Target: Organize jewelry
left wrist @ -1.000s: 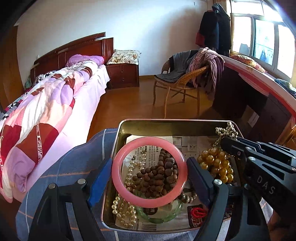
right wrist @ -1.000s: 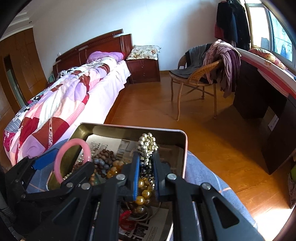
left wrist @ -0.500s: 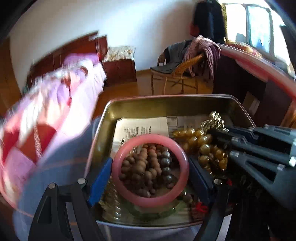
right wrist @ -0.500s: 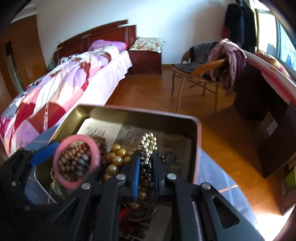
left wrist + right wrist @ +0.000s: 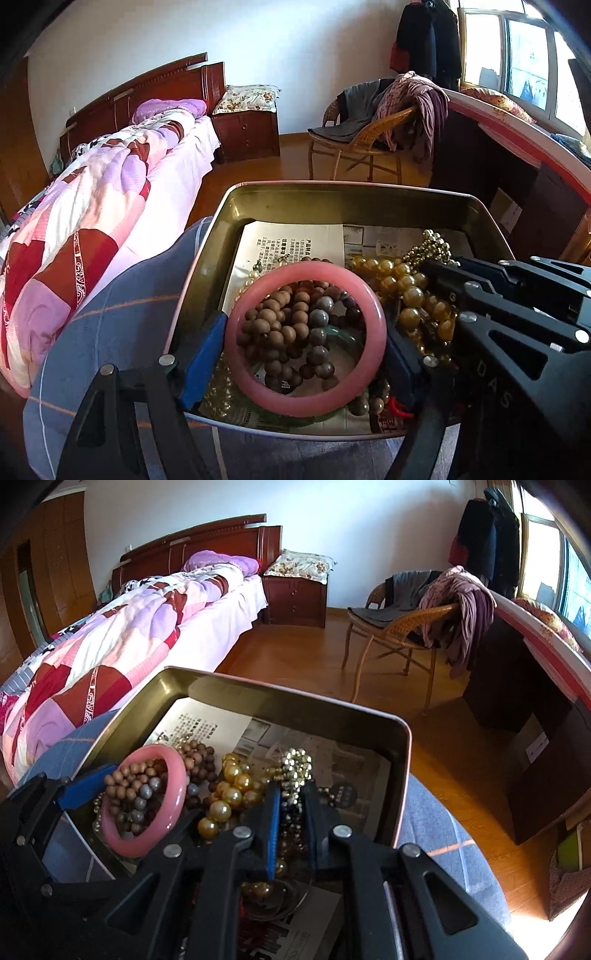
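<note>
Bedroom with wood floor, bed (image 5: 110, 177) along the left wall, nightstand (image 5: 247, 129) at its head, wicker chair (image 5: 365, 140) draped with clothes near a dark desk (image 5: 517, 173) under the window. Nearer the cameras, blue checked cloth (image 5: 110, 332) carrying a metal tin (image 5: 332, 199), its floor lined with printed paper (image 5: 295, 240).

Left gripper (image 5: 306, 339) over the tin's near-left part, jaws set wide and pinching a pink bangle (image 5: 258, 384) across its width, blue pads against the ring's outer sides. Jaws just narrowed slightly, bangle between them. Bangle lifted off the heap, tilted, as seen from the right wrist (image 5: 122, 842). Visible through the ring: brown wooden beads (image 5: 291, 332) lying in the tin, with a green bangle (image 5: 340, 332) partly showing beneath.

Right gripper (image 5: 291, 812) toward the tin's near-right part, jaws nearly pressed together, nipping a strand of small shiny metallic beads (image 5: 295, 764) that bunches just past the fingertips. Large gold pearls (image 5: 229, 794) heaped just left of that strand, touching the wooden beads (image 5: 199, 760). From the left wrist, right gripper (image 5: 436, 266) reaching in over the tin's right edge, gold pearls (image 5: 402, 288) beside it. Pale pearl strand (image 5: 221, 391) along the tin's near-left edge under the left finger. Small red item (image 5: 397, 406) at the near edge, too hidden to name.
</note>
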The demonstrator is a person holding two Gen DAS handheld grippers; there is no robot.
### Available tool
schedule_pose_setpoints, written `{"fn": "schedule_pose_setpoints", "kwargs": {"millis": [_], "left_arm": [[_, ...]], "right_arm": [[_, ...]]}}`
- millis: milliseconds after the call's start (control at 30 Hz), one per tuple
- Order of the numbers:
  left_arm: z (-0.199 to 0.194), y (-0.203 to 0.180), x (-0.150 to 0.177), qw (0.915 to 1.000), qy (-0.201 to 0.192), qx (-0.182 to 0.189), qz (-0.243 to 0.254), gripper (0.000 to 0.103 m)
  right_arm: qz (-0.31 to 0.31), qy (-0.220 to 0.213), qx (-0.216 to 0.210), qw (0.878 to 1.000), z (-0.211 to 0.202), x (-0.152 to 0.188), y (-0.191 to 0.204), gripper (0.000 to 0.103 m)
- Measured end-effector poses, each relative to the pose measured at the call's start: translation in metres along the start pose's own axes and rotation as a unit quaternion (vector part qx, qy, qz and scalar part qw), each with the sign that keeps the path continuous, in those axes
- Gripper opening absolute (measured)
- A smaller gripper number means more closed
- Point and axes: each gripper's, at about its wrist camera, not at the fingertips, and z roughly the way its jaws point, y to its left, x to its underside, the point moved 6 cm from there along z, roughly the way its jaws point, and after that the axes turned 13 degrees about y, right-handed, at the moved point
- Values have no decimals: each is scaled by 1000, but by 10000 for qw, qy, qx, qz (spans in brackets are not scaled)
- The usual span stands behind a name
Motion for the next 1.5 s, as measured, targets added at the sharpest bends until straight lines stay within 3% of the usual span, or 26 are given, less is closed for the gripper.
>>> {"fn": "schedule_pose_setpoints", "kwargs": {"millis": [133,200,267,300,433,733,900,1033,1167,1333,1500], "left_arm": [[-2,2,-2,9999,22,93,-107,78],[-6,2,-4,9998,23,107,-140,80],[-11,2,-5,9999,15,15,-106,83],[-13,0,-6,10000,21,-26,-49,86],[-24,-8,-5,9993,-51,-282,219,86],[-33,5,1,9995,-57,-294,-47,87],[-36,7,8,9997,65,-180,-116,89],[-44,10,16,9995,4,-277,-176,89],[-55,14,28,9987,-72,-469,-173,89],[-74,21,50,9955,-168,-895,-279,89],[-96,27,75,9949,-289,-845,-470,89]], "right_arm": [[60,-8,-242,9997,-2,0,-1,23],[135,-74,-259,9995,-8,0,-4,41],[136,-233,-195,9994,-17,-1,-4,66],[100,-259,-212,9994,-19,-1,-1,69],[-22,-347,-111,9993,-28,-2,7,70],[177,-301,-107,9993,-33,4,-1,71],[251,-290,-101,9992,-38,8,-3,79],[230,-293,-38,9993,-43,14,-1,93],[244,-315,104,9992,-52,24,0,101],[402,-328,86,9986,-65,40,-1,102],[472,-383,109,9981,-80,60,3,103]]}}
